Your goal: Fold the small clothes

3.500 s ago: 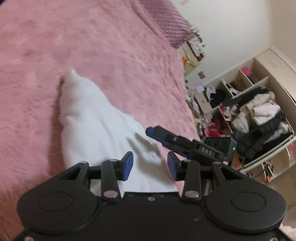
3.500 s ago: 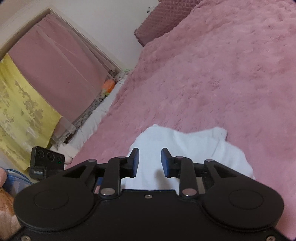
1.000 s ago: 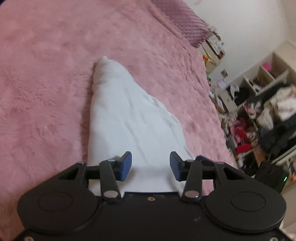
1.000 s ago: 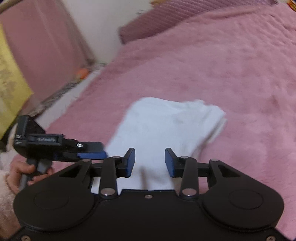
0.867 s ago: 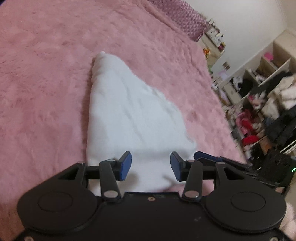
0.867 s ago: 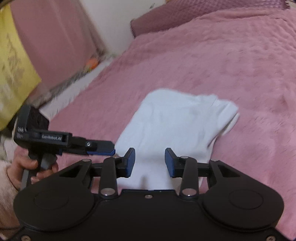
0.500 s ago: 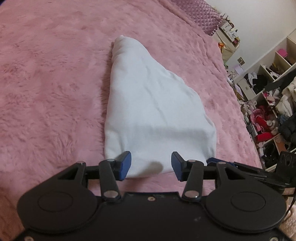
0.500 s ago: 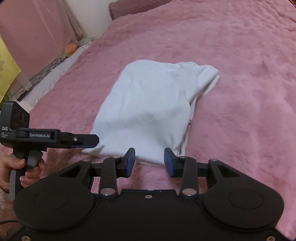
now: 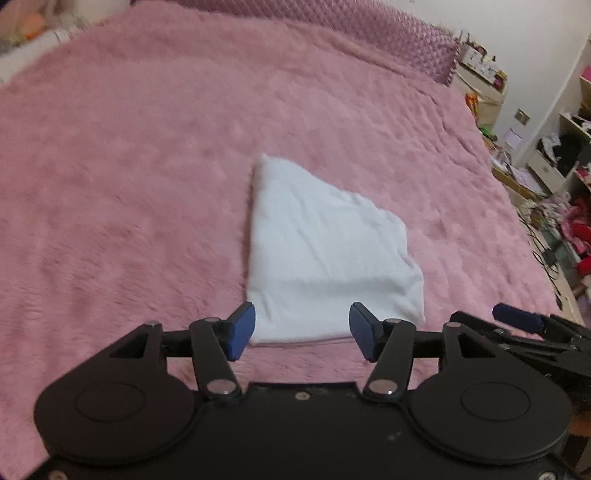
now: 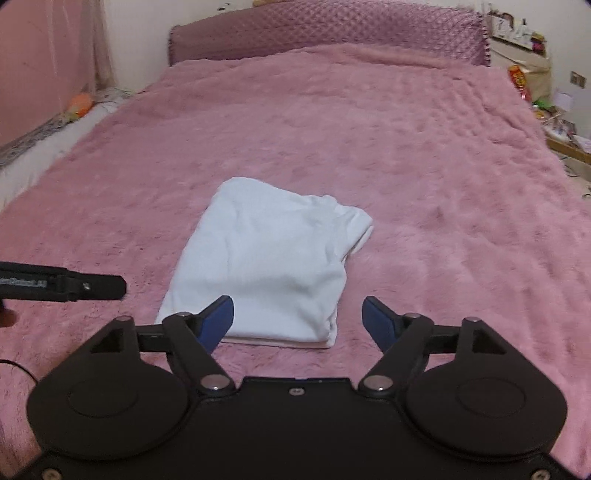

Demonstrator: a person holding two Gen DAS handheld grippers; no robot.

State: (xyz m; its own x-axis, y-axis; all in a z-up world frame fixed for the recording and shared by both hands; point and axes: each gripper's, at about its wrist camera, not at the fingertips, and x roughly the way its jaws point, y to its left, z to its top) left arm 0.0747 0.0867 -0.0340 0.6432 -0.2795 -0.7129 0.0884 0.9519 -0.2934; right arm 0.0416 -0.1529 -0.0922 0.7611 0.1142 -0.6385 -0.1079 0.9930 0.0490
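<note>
The left hand-held gripper (image 9: pixel 301 331) is released — its blue pads have just been spreading and nothing sits between them. The right hand-held gripper (image 10: pixel 298 320) is likewise released, its jaws having just swung wide, empty. Just ahead of both lies the white garment (image 9: pixel 325 254), folded into a compact bundle flat on the pink blanket (image 9: pixel 147 147) of the bed, touched by neither. To the left gripper's right, the other gripper's blue tip shows beside the garment's near corner. Beyond the garment — a quilted headboard (image 10: pixel 332 33); cluttered shelves (image 9: pixel 565 155) stand further right.
</note>
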